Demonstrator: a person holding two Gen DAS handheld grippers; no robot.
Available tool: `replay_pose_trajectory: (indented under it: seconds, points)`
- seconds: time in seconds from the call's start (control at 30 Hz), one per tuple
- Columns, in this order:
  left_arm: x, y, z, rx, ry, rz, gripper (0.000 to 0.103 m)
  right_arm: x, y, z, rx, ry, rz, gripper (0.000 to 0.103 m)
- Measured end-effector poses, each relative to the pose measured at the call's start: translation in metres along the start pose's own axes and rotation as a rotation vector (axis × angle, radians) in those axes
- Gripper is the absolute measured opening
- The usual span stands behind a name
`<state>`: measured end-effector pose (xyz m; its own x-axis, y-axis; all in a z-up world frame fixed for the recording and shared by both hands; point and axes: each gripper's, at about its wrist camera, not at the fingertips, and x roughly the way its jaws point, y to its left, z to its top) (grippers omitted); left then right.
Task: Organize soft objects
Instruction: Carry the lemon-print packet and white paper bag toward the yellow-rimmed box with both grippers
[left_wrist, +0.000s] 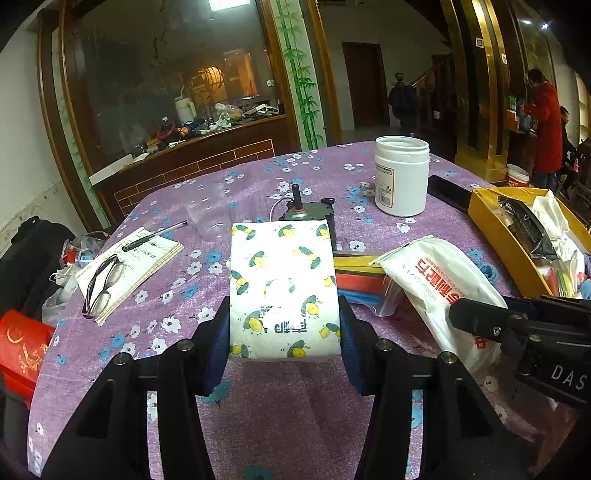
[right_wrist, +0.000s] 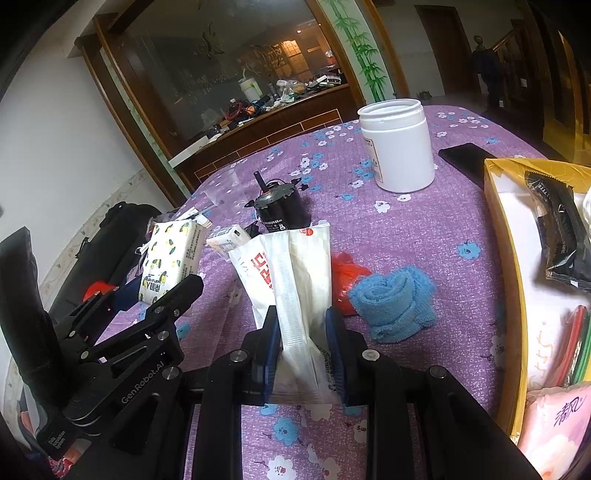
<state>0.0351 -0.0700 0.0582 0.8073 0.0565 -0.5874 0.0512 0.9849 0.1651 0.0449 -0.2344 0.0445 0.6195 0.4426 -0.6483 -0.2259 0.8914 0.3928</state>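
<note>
My left gripper (left_wrist: 283, 332) is shut on a white tissue pack with lemon print (left_wrist: 282, 288), held just above the purple flowered tablecloth (left_wrist: 258, 413); the same pack (right_wrist: 171, 258) shows at the left of the right wrist view. My right gripper (right_wrist: 301, 332) is shut on a white plastic packet with red lettering (right_wrist: 295, 280), standing on edge between the pads; in the left wrist view that packet (left_wrist: 436, 284) lies to the right. A rolled blue towel (right_wrist: 397, 302) rests right of it. A yellow box (right_wrist: 506, 295) at the far right holds soft packets.
A white open jar (right_wrist: 400, 147) stands at the back, a black motor (right_wrist: 280, 208) in the middle, a black phone (right_wrist: 467, 158) near the box. A notepad with glasses (left_wrist: 105, 288) and pen lies left, beside a clear cup (left_wrist: 208, 218). A red bag (right_wrist: 345, 277) sits behind the towel.
</note>
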Motion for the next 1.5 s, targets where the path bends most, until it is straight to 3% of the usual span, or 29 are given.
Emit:
replay_pose_trajectory:
  seconds: [0.27, 0.47, 0.73, 1.23, 1.5]
  points:
    - [0.000, 0.000, 0.000, 0.001, -0.005, 0.006, 0.050, 0.000, 0.001, 0.001, 0.000, -0.005, 0.003, 0.026]
    - [-0.001, 0.003, 0.002, -0.027, 0.001, -0.043, 0.050, -0.002, 0.001, 0.001, 0.000, -0.016, -0.004, 0.026]
    - [-0.005, 0.001, 0.001, -0.023, -0.017, -0.051, 0.050, -0.011, -0.004, 0.000, 0.025, -0.038, -0.033, 0.026]
    - [-0.007, 0.002, 0.002, -0.049, -0.005, -0.109, 0.050, -0.071, -0.006, -0.011, 0.090, -0.100, 0.046, 0.026]
    - [-0.028, -0.019, 0.007, -0.007, -0.025, -0.144, 0.050, -0.111, -0.026, -0.014, 0.131, -0.162, 0.020, 0.026]
